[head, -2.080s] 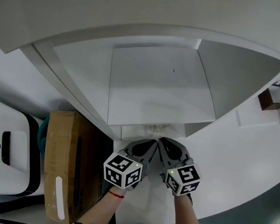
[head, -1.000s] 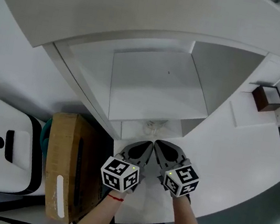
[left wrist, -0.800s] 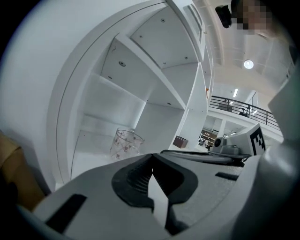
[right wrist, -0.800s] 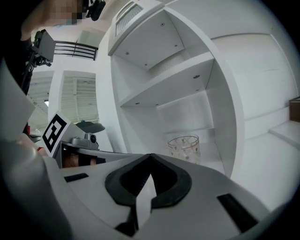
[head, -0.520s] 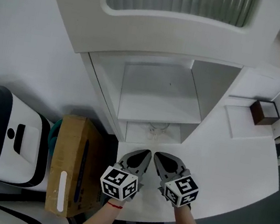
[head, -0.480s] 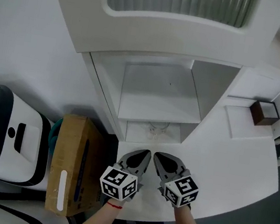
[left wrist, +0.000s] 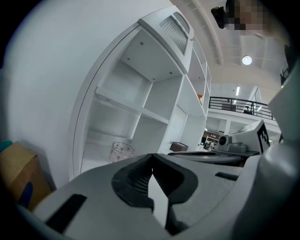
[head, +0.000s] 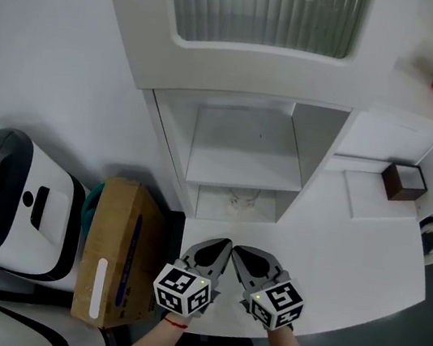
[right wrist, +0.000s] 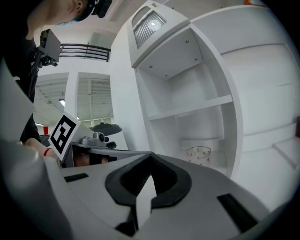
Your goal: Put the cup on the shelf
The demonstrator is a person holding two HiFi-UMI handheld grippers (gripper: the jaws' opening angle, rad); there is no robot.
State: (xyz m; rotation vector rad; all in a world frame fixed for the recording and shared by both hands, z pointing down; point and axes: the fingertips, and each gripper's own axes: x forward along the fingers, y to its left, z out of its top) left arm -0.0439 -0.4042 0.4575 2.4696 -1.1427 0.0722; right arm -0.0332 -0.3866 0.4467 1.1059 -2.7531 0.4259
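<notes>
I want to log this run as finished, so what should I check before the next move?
1. Cup inside the shelf, in its lower compartment: ok.
2. Cup upright, mouth up: ok.
3. Cup's base flat on the compartment floor: cannot tell. The gripper bodies hide it in both gripper views, and it is too small in the head view.
4. Left gripper fingers together, nothing between them: ok.
5. Right gripper fingers together, nothing between them: ok.
6. Both grippers apart from the cup, over the counter in front of the shelf: ok.
</notes>
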